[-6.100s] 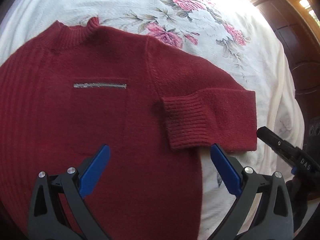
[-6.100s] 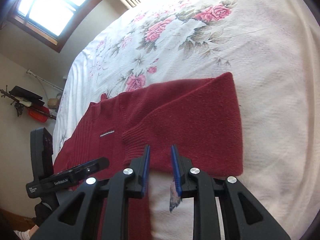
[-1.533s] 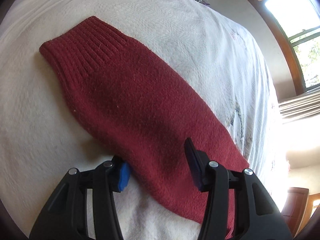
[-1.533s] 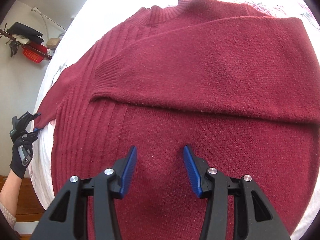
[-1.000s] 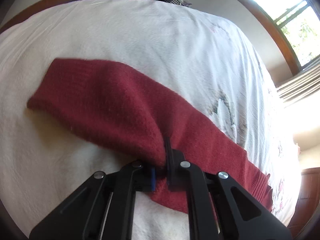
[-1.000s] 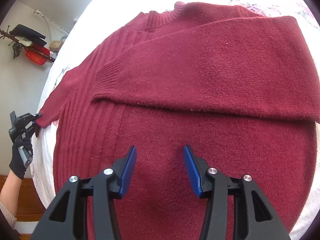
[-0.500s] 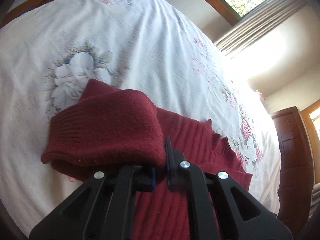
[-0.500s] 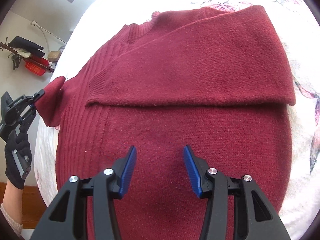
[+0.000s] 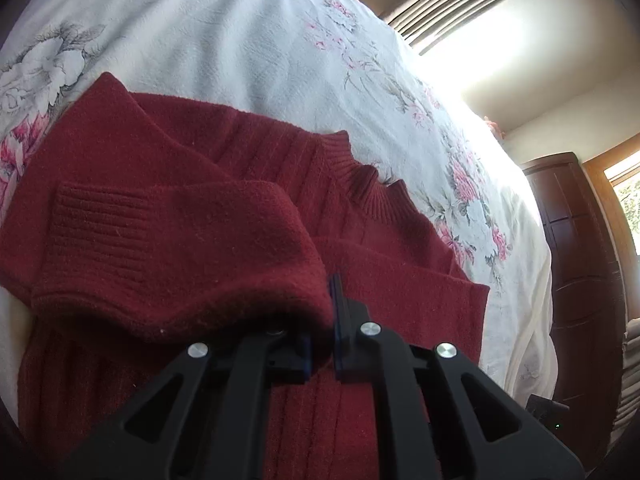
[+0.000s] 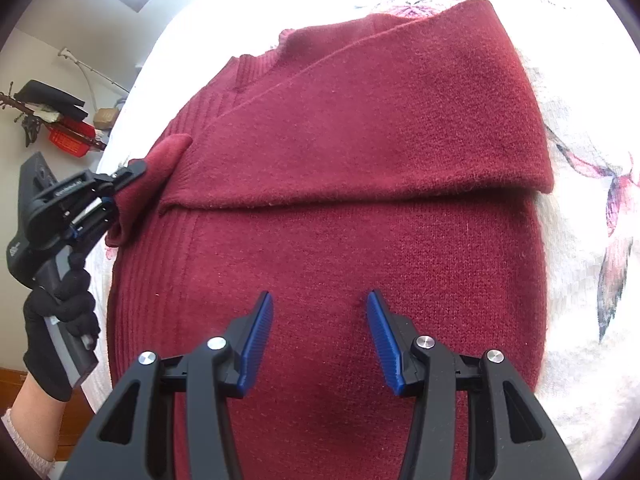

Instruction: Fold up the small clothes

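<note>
A dark red knit sweater (image 10: 360, 240) lies flat on the floral bedspread (image 9: 280, 40). One sleeve (image 10: 360, 132) is folded across its chest. My left gripper (image 9: 322, 316) is shut on the other sleeve (image 9: 160, 240), holding it bunched over the sweater's body with its ribbed cuff to the left. In the right wrist view the left gripper (image 10: 120, 188) shows at the sweater's left edge, held by a black-gloved hand (image 10: 56, 320). My right gripper (image 10: 318, 334) hovers open above the sweater's lower body with nothing between its blue pads.
White bedspread (image 10: 592, 280) with pink flowers extends around the sweater on all sides. A dark wooden wardrobe (image 9: 580, 260) stands beyond the bed. A wall rack (image 10: 52, 120) with dark and red items hangs at the far left.
The left gripper closed on the outstretched sleeve and carried it inward over the sweater's body. The right gripper stayed open above the lower body, shifting only slightly.
</note>
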Available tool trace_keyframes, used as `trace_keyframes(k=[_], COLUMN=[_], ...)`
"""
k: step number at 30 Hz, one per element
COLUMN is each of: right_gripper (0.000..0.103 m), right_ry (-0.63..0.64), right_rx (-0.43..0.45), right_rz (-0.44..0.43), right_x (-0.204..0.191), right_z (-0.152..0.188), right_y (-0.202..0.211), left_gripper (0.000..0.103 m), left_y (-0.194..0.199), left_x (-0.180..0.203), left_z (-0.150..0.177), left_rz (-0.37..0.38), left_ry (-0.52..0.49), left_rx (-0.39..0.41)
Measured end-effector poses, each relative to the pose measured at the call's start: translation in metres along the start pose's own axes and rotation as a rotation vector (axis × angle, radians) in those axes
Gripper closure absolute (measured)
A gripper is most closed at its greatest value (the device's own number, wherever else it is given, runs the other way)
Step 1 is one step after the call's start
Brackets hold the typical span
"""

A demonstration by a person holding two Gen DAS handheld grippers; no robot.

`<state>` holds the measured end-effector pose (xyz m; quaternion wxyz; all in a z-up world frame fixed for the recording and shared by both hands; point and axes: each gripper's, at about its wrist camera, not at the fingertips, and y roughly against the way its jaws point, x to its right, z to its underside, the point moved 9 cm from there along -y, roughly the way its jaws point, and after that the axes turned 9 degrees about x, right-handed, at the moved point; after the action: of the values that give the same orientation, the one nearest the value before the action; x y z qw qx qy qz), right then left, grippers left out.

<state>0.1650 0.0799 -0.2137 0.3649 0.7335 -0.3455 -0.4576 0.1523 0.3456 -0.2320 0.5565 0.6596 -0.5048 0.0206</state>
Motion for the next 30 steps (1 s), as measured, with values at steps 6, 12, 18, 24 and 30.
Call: trace_keyframes(k=[6,12,18,24,30], right_gripper=[0.053,0.052,0.051,0.051,0.047], right_ry=[0.011,0.016,0.031,0.083,0.139], right_rx=[-0.02,-0.032,-0.039,-0.058,-0.095], right_rz=[0.009,0.025,-0.021,-0.093,-0.139], right_x=[0.001,-0.005,-0.037,-0.106,-0.17], right_z=[0.002,-0.005,-0.022,-0.045,-0.056], right_y=[-0.005,-0.009,-0.018,-0.045,-0.076], left_gripper=[0.094,0.088,0.077,0.075,0.075], left_y=[-0.01,0.024,0.086,0.088,0.066], left_x=[-0.018,-0.026,-0.068,-0.121,-0.14], left_z=[0.026,0.049,0.018,-0.045,-0.059], left_rz=[0.0,0.025,-0.087,-0.256,-0.3], left_ry=[0.021,-0.025,-0.115,-0.063,-0.076], left_rx=[-0.069,-0.15,-0.049,0.023,-0.008])
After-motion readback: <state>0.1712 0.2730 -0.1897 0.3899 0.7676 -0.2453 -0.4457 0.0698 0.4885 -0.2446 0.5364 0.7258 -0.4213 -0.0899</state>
